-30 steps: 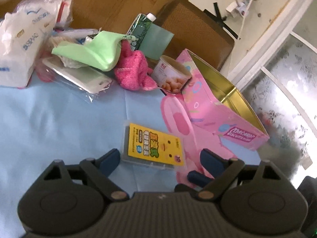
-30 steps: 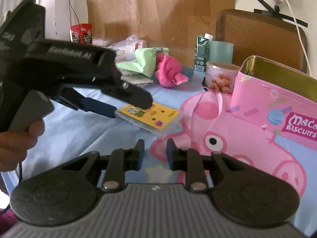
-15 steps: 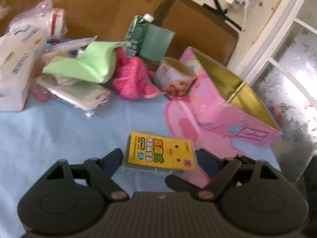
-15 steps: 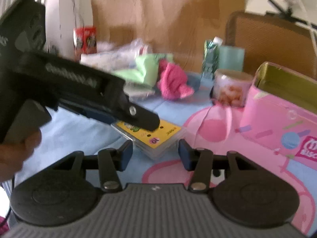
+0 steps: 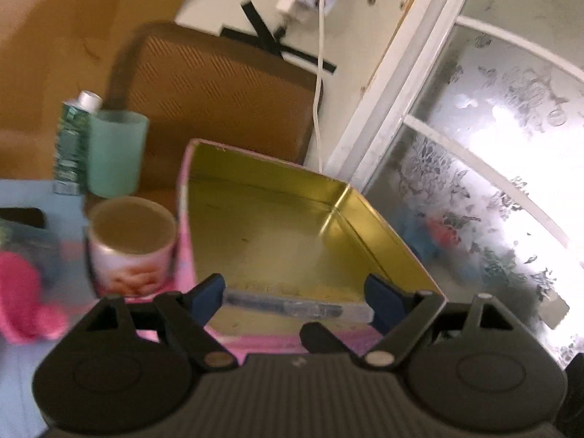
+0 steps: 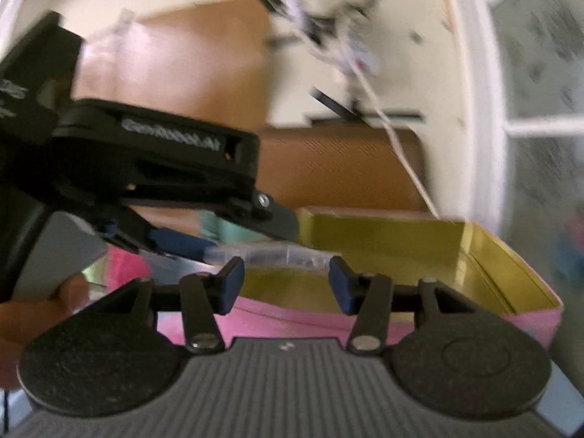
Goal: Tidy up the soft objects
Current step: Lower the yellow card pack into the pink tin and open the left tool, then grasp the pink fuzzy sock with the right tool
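My left gripper is shut on the clear flat pack, seen edge-on between its blue fingertips. It holds the pack over the front rim of the open pink biscuit tin, whose gold inside looks empty. In the right wrist view the left gripper comes in from the left with the pack above the tin. My right gripper is open and empty, just in front of the pack and the tin's near pink wall. A pink fuzzy cloth lies at the far left.
A snack cup stands against the tin's left wall. A pale green cup and a green carton stand behind it. A brown chair back is behind the tin. A frosted window is at the right.
My left gripper closed on the yellow-labelled pack, lifted it off the blue cloth and carried it right, over the tin. My right gripper opened wider and followed to the tin.
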The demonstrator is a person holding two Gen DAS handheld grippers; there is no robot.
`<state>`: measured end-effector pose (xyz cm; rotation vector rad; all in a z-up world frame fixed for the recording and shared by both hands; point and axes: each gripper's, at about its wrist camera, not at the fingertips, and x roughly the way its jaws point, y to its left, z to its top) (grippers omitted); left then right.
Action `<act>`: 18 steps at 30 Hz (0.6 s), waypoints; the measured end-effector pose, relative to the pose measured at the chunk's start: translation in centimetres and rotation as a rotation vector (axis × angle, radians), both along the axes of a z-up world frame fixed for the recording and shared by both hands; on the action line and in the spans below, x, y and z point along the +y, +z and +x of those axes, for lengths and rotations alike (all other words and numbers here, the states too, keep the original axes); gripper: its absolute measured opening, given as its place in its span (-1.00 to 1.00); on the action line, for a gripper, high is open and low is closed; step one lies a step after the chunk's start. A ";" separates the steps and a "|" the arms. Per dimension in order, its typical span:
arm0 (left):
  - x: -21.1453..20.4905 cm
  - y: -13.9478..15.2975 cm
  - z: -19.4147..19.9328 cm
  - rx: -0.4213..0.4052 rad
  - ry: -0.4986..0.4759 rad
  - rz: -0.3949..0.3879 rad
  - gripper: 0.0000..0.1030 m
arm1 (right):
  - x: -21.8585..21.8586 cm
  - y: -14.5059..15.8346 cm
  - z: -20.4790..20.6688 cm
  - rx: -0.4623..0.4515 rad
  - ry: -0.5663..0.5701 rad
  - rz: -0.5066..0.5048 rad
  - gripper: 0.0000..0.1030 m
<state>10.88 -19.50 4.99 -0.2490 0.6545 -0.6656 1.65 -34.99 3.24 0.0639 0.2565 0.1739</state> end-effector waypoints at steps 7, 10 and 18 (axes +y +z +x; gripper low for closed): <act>4.3 0.0 -2.1 -0.062 0.044 -0.017 0.81 | -1.9 -1.2 -0.6 0.018 -0.109 0.073 0.25; 9.9 0.0 -4.7 -0.144 0.132 0.016 0.84 | -1.4 0.0 -0.6 -0.018 -0.063 0.129 0.16; 21.6 -4.8 -7.9 -0.088 0.483 0.129 0.83 | 10.0 1.9 3.5 0.058 0.365 -0.004 -0.18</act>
